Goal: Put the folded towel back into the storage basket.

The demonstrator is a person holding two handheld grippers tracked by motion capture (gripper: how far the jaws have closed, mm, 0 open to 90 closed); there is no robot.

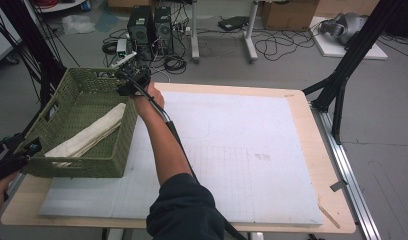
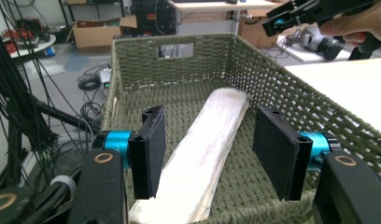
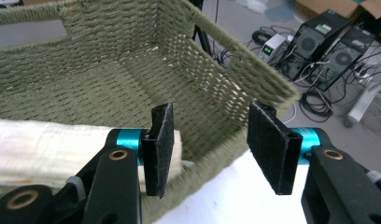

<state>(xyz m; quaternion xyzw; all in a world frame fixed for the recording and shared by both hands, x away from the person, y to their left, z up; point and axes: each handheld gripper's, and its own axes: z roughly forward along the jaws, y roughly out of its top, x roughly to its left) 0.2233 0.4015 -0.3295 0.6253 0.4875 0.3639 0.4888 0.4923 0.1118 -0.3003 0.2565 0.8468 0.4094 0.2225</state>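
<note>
Green woven basket (image 1: 82,131) at tabletop's left edge w/ rolled cloth (image 1: 89,134) inside. Left gripper (image 2: 208,151) at its near end, right gripper (image 3: 211,149) at far corner; both jaws wide, empty.

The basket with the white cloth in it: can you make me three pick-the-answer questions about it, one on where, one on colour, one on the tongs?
1. Where does the folded cloth lie?
A. on the white board
B. inside the basket
C. on the floor

2. What colour is the basket?
A. green
B. red
C. blue

3. How do the right tongs stand?
A. shut on the cloth
B. shut on the rim
C. open, holding nothing

Answers:
1 B, since the woven walls surround the cloth in the high view.
2 A, since the weave looks olive green in every view.
3 C, since there is a wide gap between the two black jaws in the right gripper view, above the basket's corner.
</note>
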